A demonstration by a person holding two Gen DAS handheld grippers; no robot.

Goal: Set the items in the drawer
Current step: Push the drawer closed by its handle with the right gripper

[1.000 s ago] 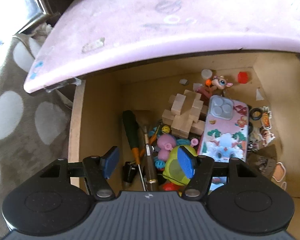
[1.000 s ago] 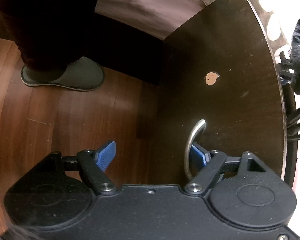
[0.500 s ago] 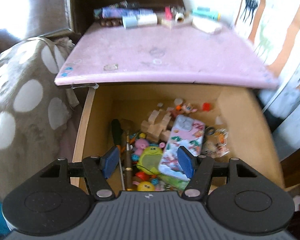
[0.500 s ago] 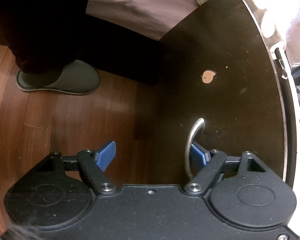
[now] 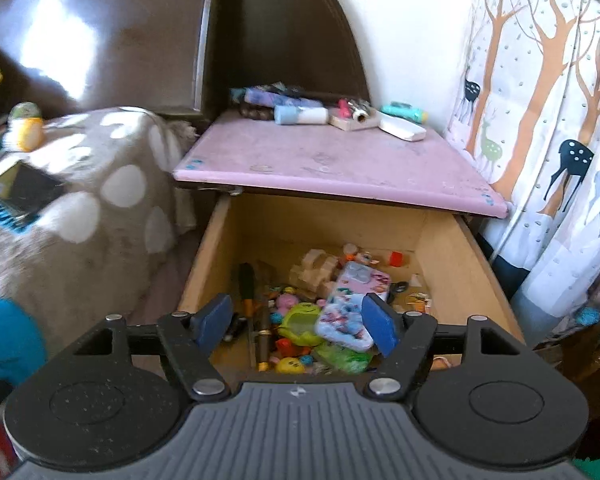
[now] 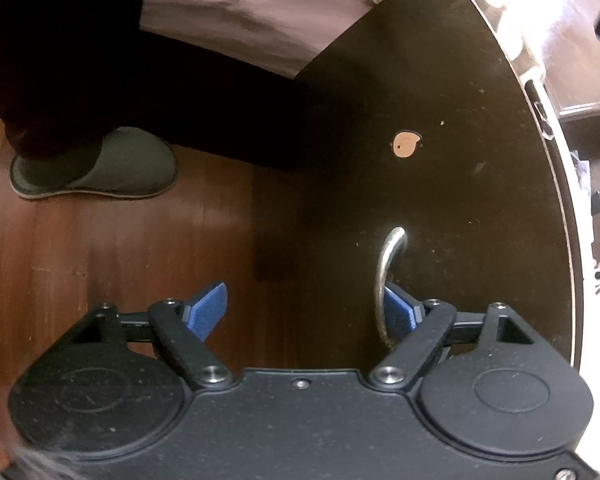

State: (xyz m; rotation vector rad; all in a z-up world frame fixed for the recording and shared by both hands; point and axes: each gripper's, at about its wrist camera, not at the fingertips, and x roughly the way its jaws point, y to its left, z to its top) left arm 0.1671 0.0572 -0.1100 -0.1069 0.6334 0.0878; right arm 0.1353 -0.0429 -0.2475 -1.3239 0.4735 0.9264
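Left wrist view: the left gripper (image 5: 296, 322), its jaws just opened wider and empty, hangs above the open drawer (image 5: 208, 256), where a phone case (image 5: 350, 308), wooden puzzle (image 5: 314, 270) and screwdriver (image 5: 247, 284) already lie; more items (image 5: 328, 114) remain on the pink surface (image 5: 332, 160).

Right wrist view: the right gripper (image 6: 306, 312), spread wide, has one finger hooked behind the drawer handle (image 6: 388, 272), clamping nothing; closing appears left.

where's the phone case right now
Left wrist view: the phone case lies inside the open drawer, right of the green toy.
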